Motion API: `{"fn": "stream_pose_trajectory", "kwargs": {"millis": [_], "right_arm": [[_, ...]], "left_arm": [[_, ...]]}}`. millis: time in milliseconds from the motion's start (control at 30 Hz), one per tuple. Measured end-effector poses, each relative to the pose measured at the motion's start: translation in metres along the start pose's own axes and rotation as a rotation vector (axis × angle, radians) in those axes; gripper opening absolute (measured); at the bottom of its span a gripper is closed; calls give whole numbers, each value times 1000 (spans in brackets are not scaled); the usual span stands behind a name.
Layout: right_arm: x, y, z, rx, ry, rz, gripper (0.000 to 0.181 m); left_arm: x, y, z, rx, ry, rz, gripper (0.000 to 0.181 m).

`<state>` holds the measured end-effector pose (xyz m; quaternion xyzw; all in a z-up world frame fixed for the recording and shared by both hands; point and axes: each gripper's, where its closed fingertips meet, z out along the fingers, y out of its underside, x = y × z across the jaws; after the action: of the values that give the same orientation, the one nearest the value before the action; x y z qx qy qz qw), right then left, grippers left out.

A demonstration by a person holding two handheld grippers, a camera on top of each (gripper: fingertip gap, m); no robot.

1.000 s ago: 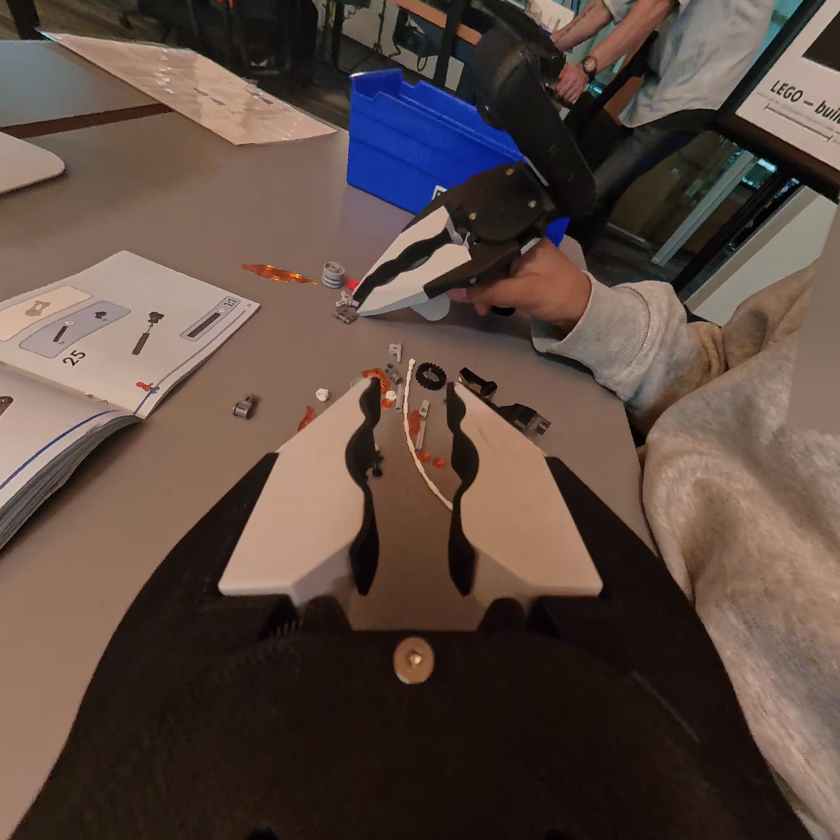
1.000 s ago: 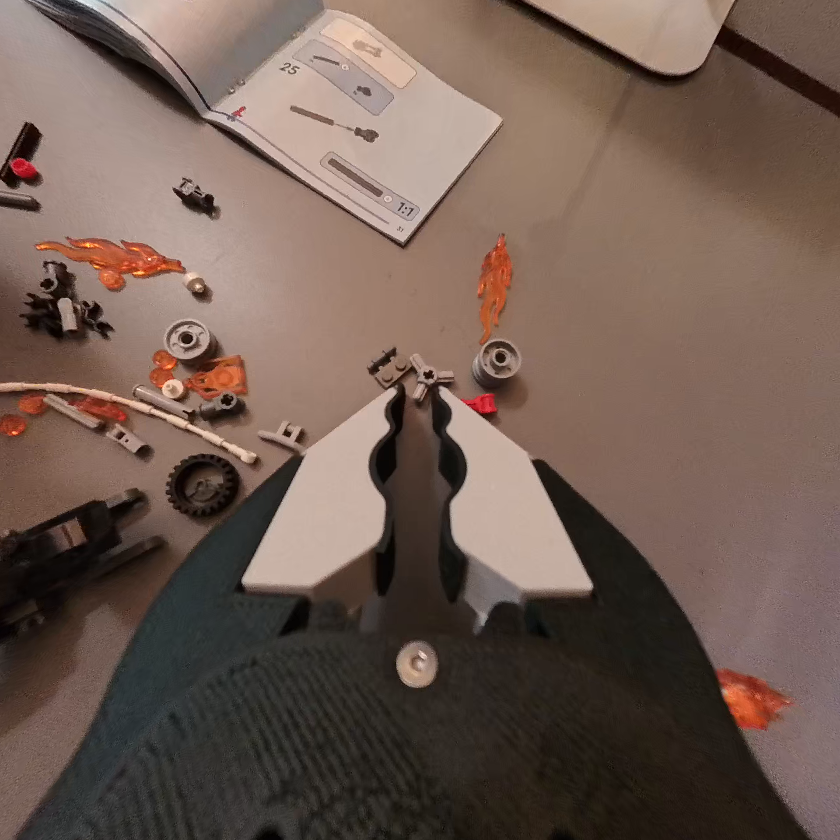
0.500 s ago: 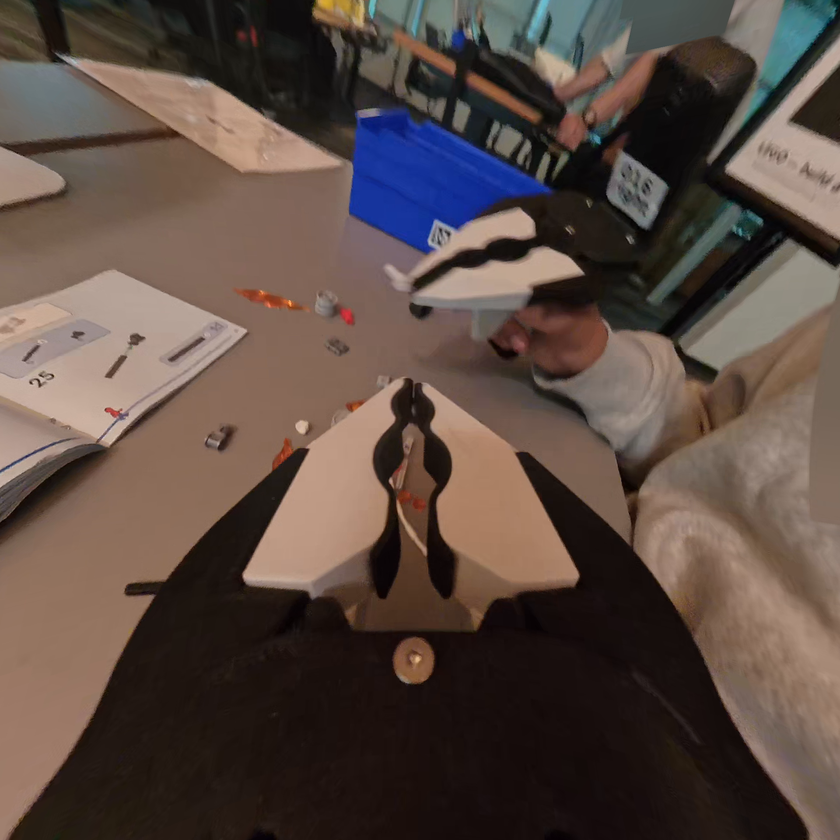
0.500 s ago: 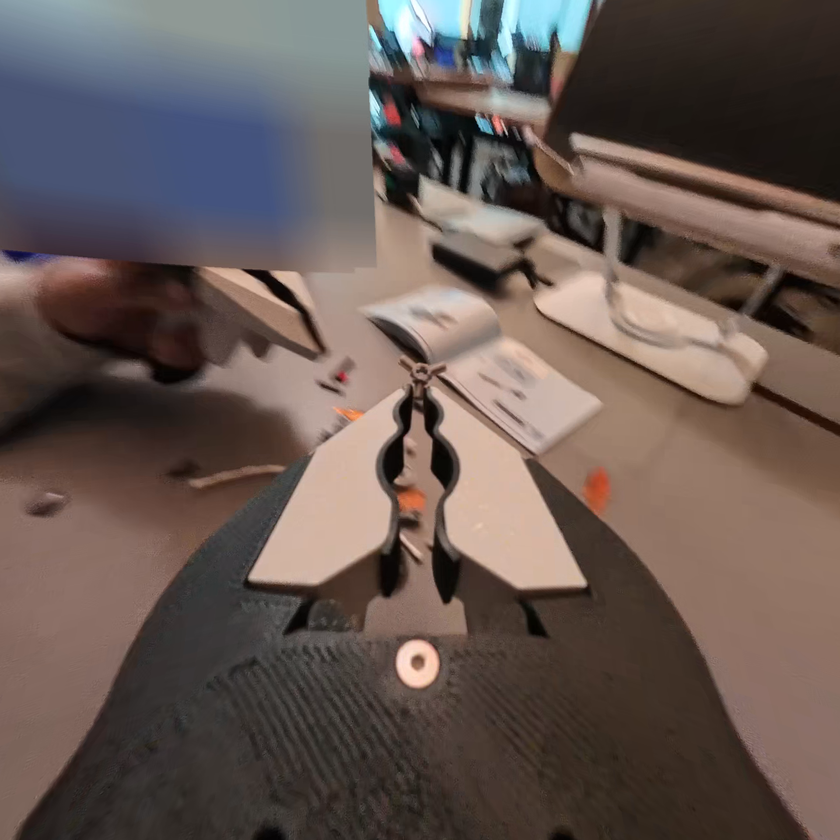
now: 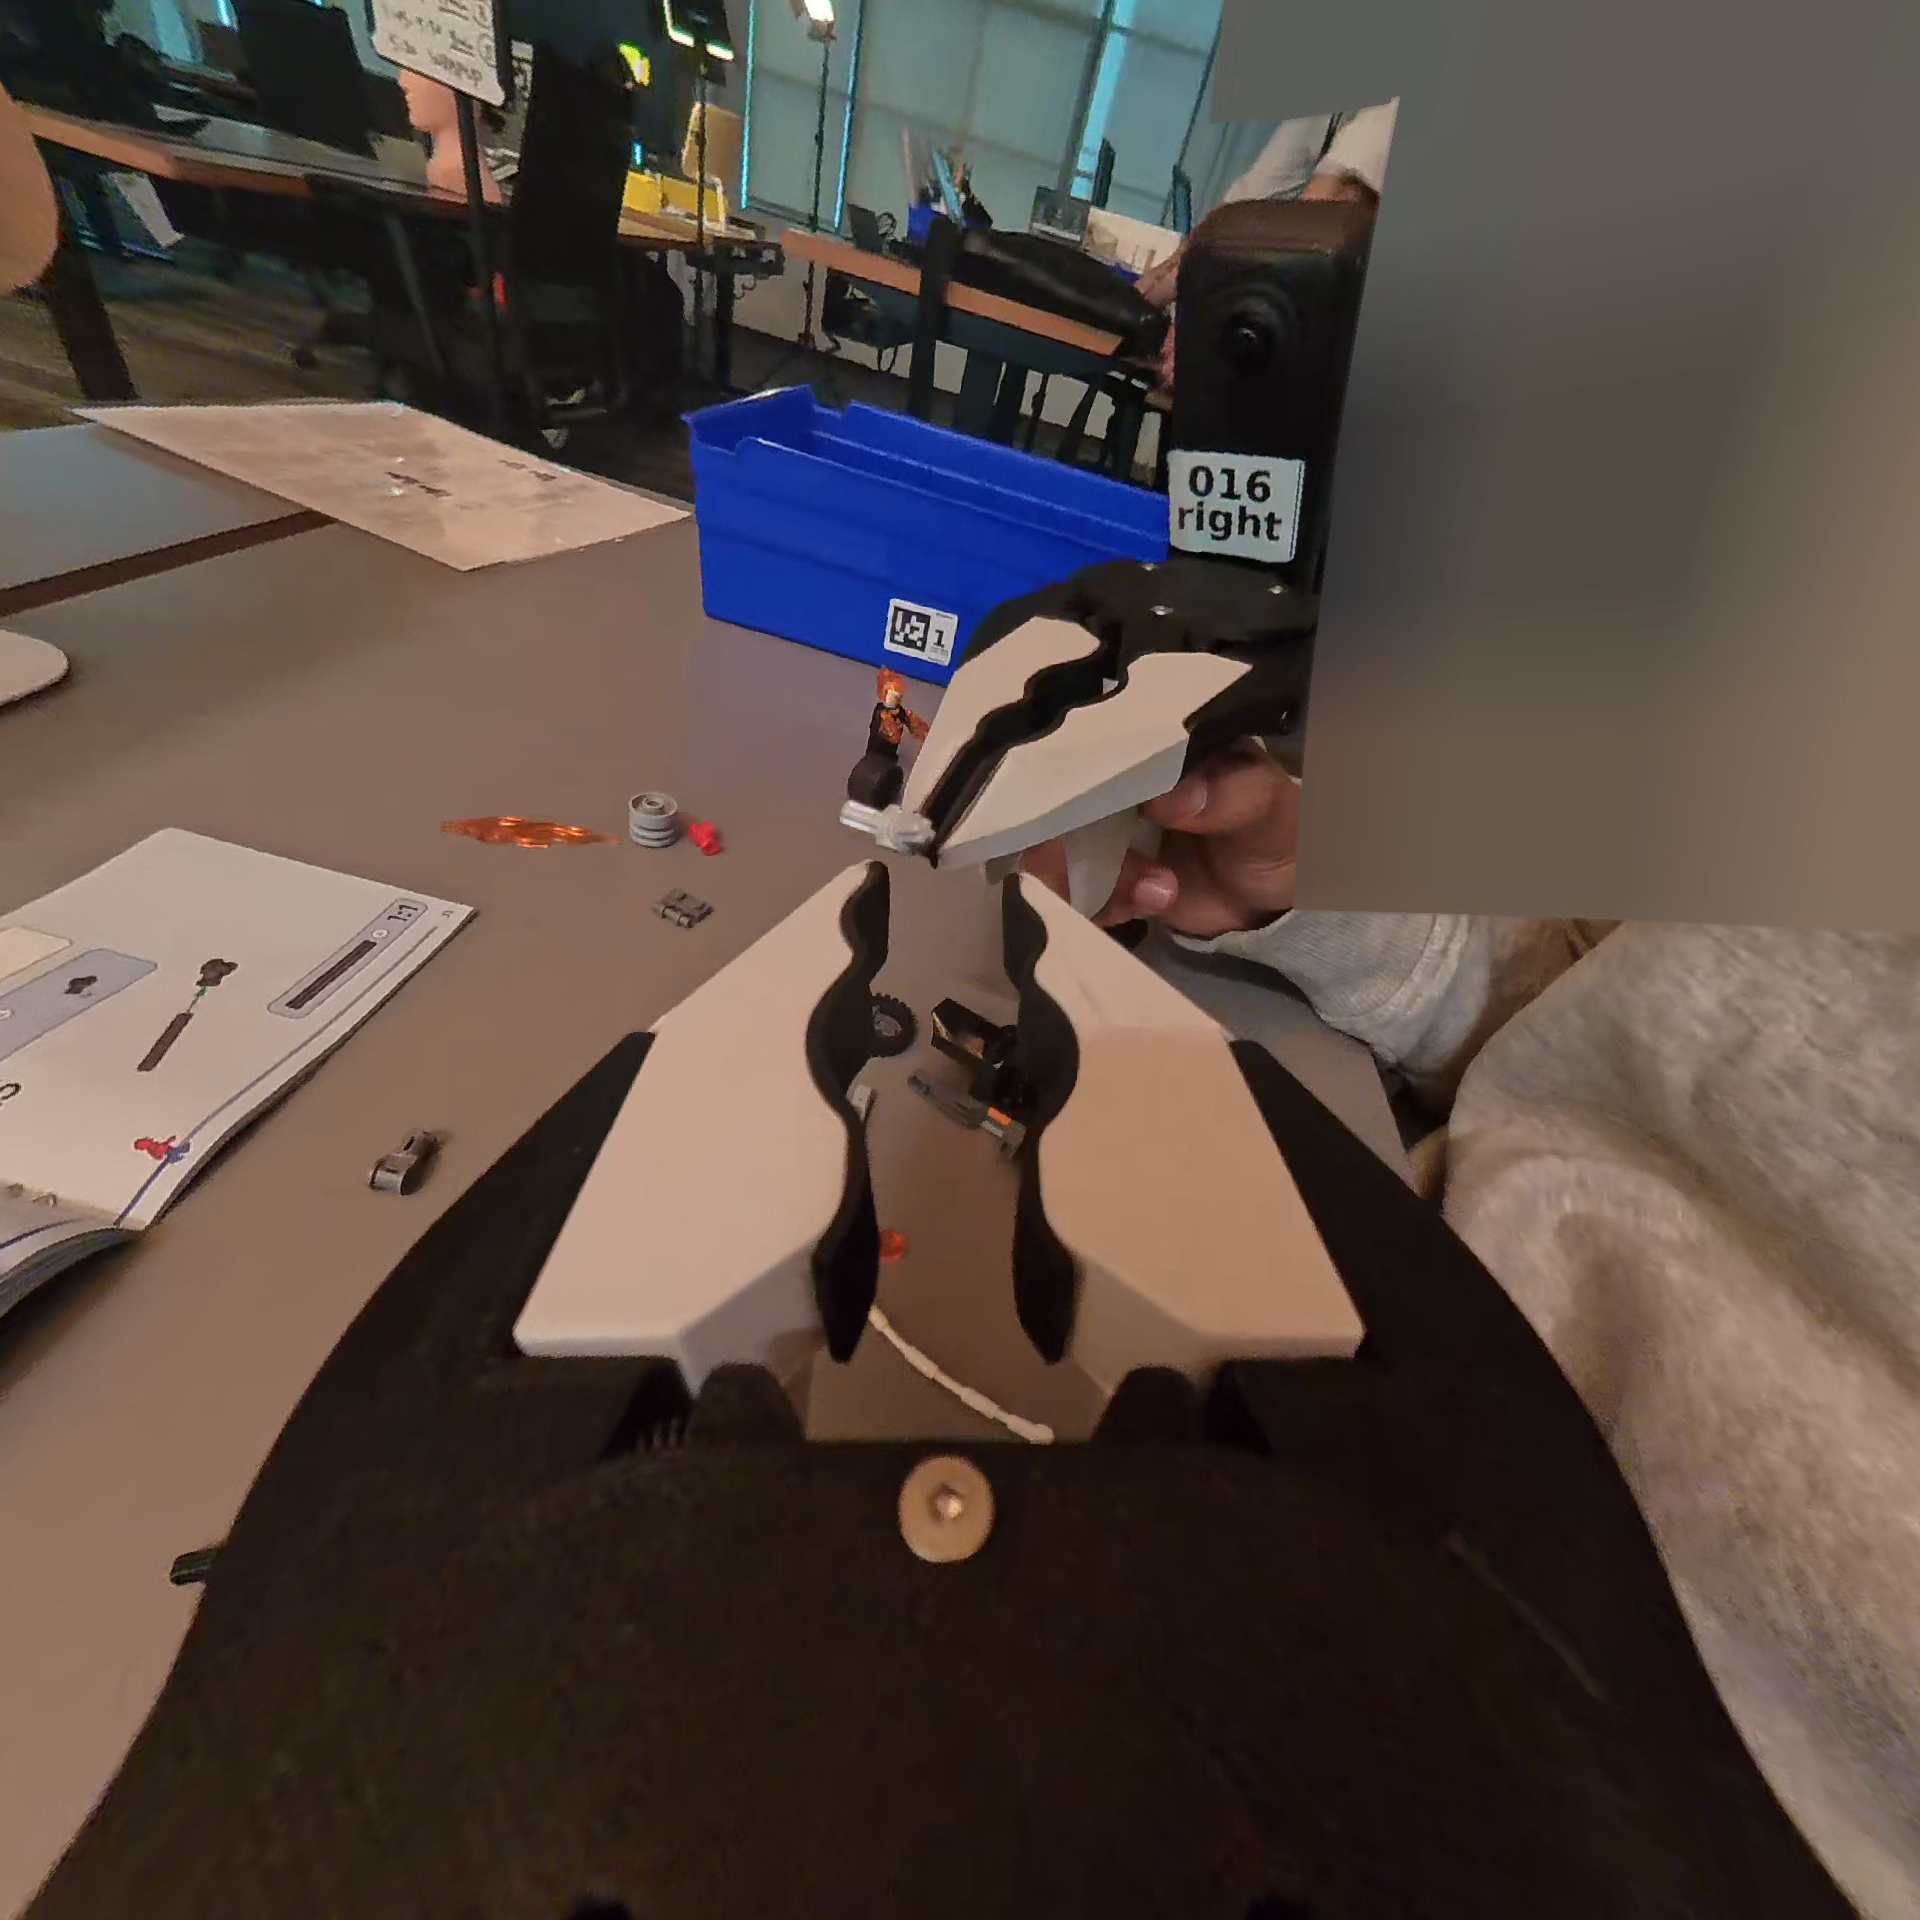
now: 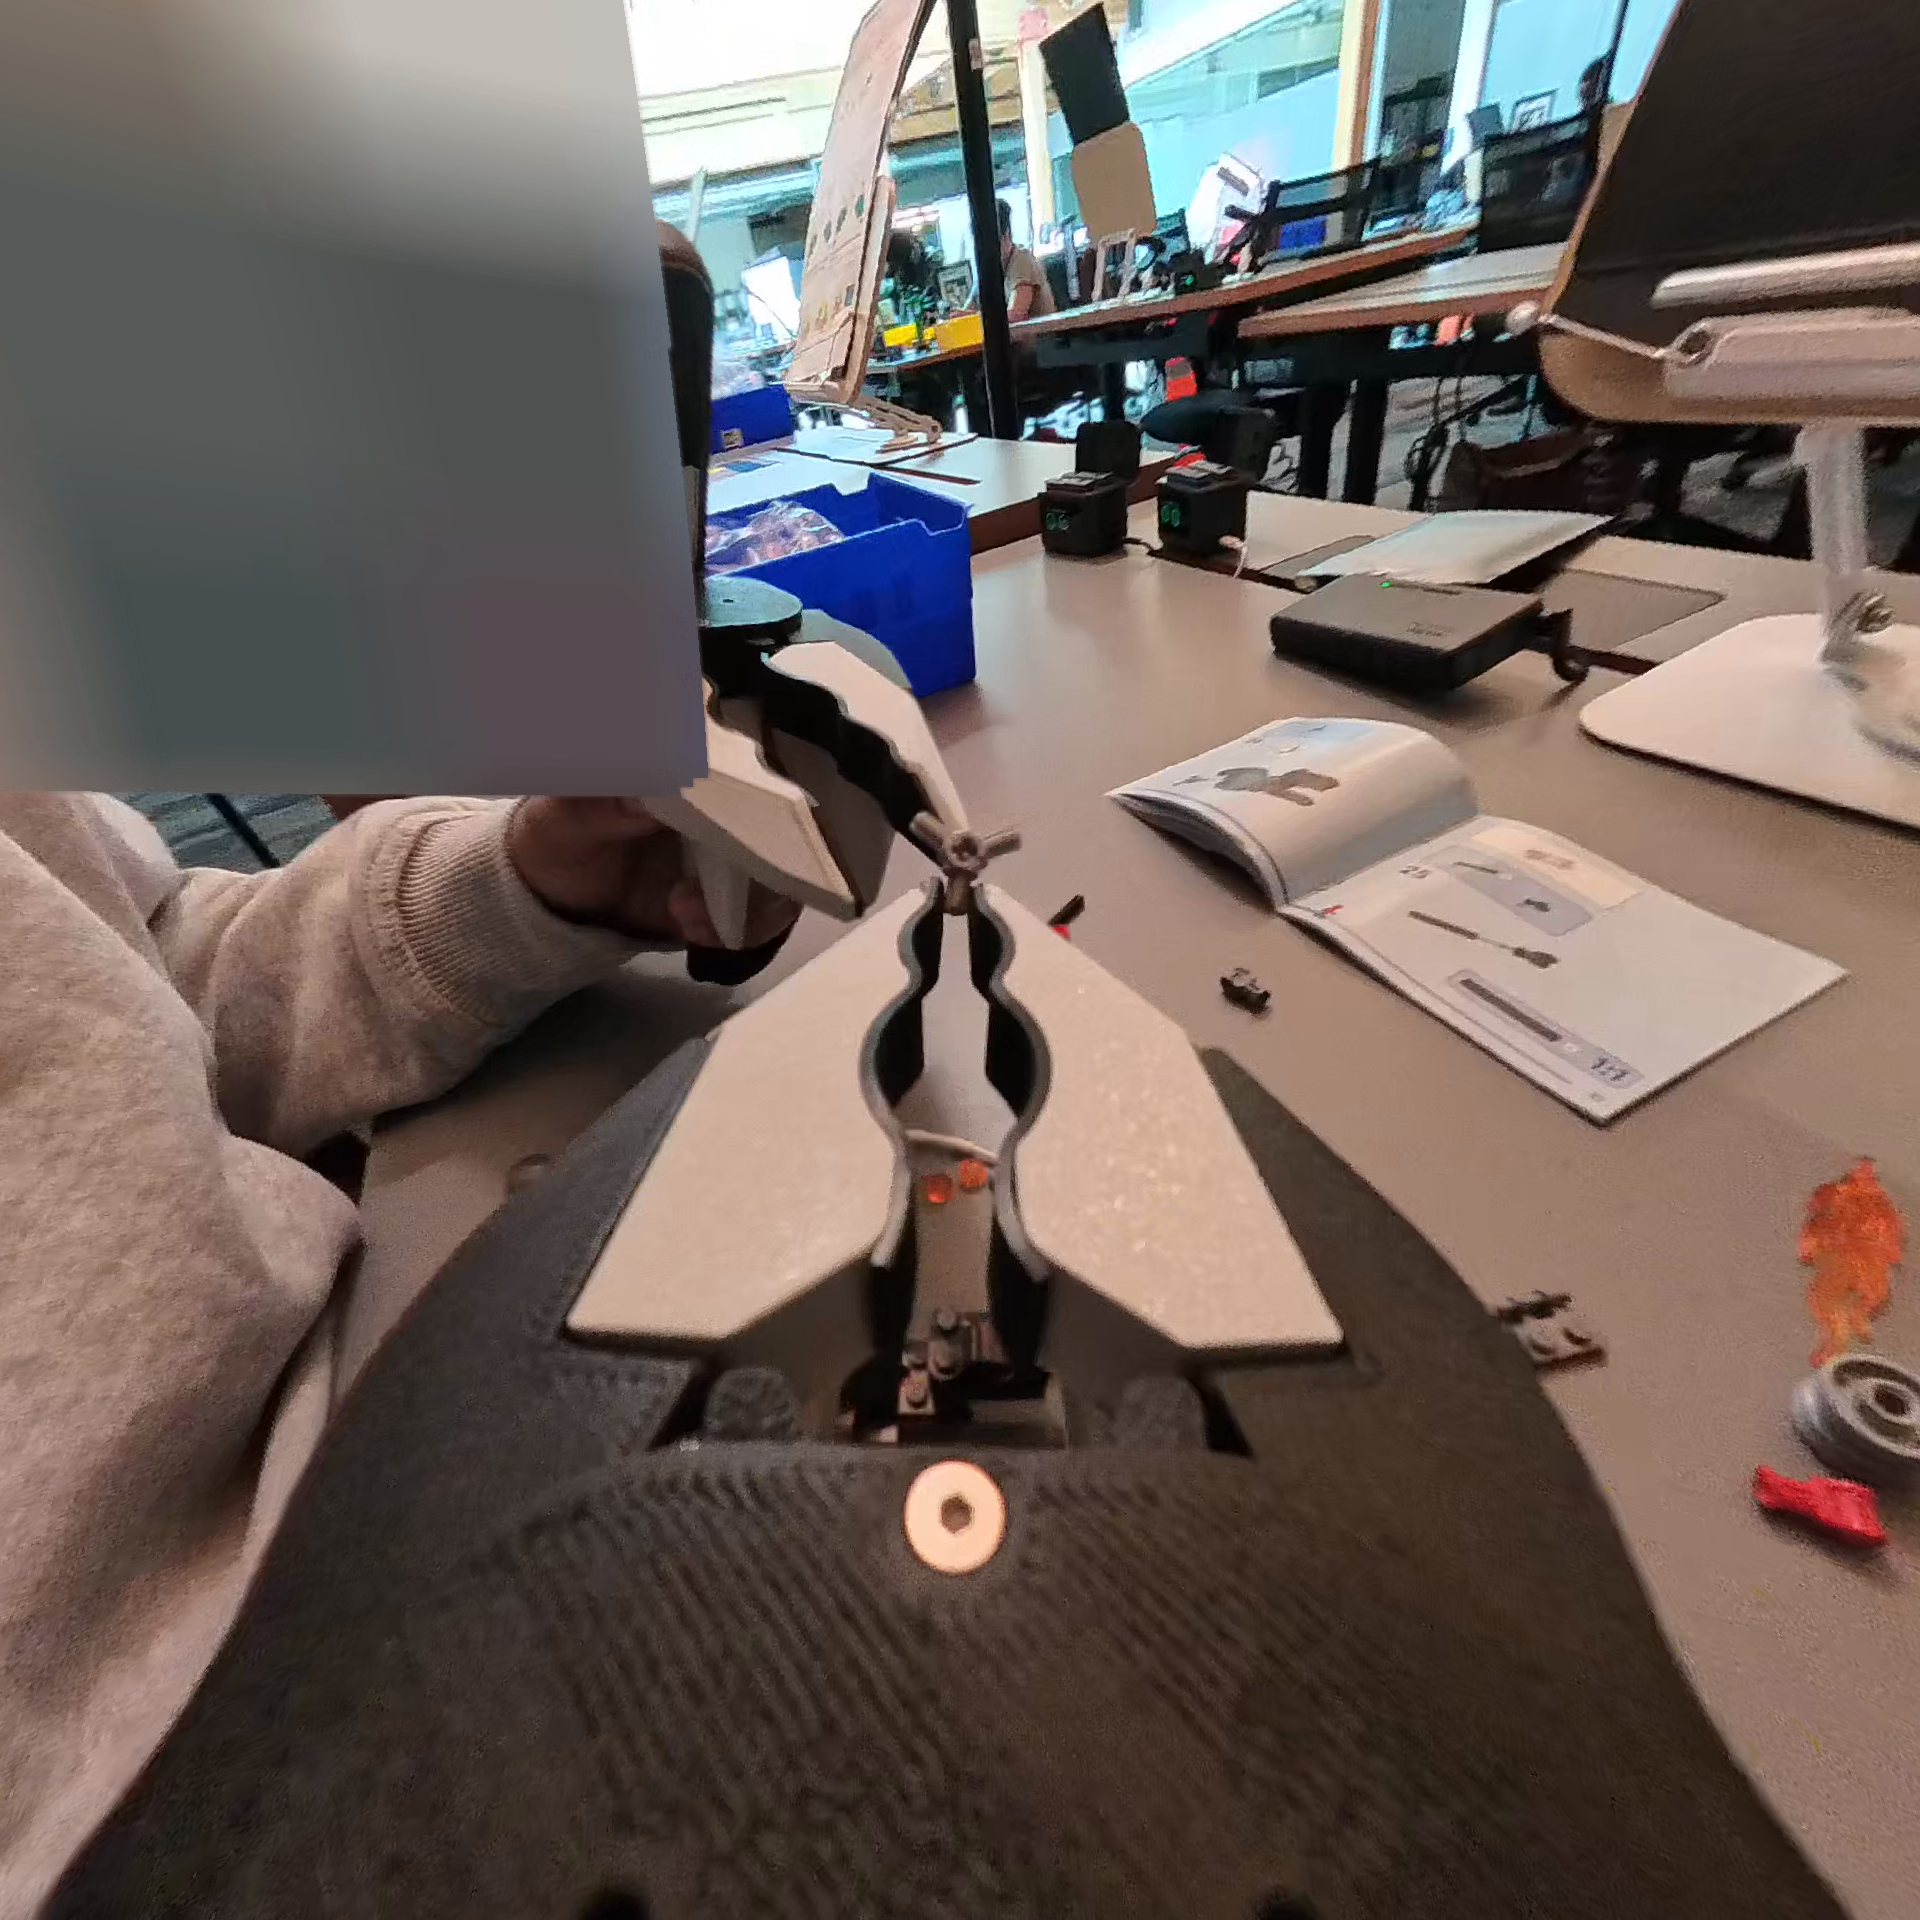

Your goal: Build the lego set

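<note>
My right gripper is shut on a small grey cross-shaped lego piece and holds it above the table. It also shows in the left wrist view, with the grey piece at its tip. My left gripper is open and empty, its tips just below and in front of that piece. In the right wrist view the left gripper reaches in from the left, close to the piece. Loose parts lie below: a black gear, a black assembly and a white chain.
An open instruction booklet lies on the left. A blue bin stands behind, with a flame-headed minifigure in front of it. An orange flame, grey wheel, red piece and grey plate lie nearby. A monitor stand is far right. Both grippers' tips are close together, under 4 cm apart. From either gripper's tips it is about 20 cm to the orange flame. It turns up in the left wrist view as well.
My right gripper closed on the grey cross piece, lifted it off the table and turned toward the left gripper. My left gripper rose, nearly shut, then opened again.
</note>
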<state>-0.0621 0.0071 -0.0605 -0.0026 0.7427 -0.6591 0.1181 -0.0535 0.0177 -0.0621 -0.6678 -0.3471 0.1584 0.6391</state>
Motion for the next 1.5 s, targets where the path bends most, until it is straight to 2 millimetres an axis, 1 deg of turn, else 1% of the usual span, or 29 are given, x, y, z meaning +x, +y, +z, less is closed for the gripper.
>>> {"fn": "stream_pose_trajectory", "kwargs": {"millis": [300,667,933,1000,1133,1500], "right_arm": [[-7,4,3,-19,-61,37,2],[-8,5,2,-22,-72,51,2],[-7,7,2,-33,-68,59,2],[-7,8,2,-35,-67,60,2],[-7,8,1,-37,-70,63,2],[-2,14,1,-66,-42,66,2]], "left_arm": [[-1,3,1,-16,-7,2,9],[0,4,1,-24,-10,23,11],[-4,6,1,-39,-59,72,13],[-4,7,1,-46,-69,90,13],[-5,10,2,-69,-88,123,5],[-6,4,-1,-44,-123,181,7]]}}
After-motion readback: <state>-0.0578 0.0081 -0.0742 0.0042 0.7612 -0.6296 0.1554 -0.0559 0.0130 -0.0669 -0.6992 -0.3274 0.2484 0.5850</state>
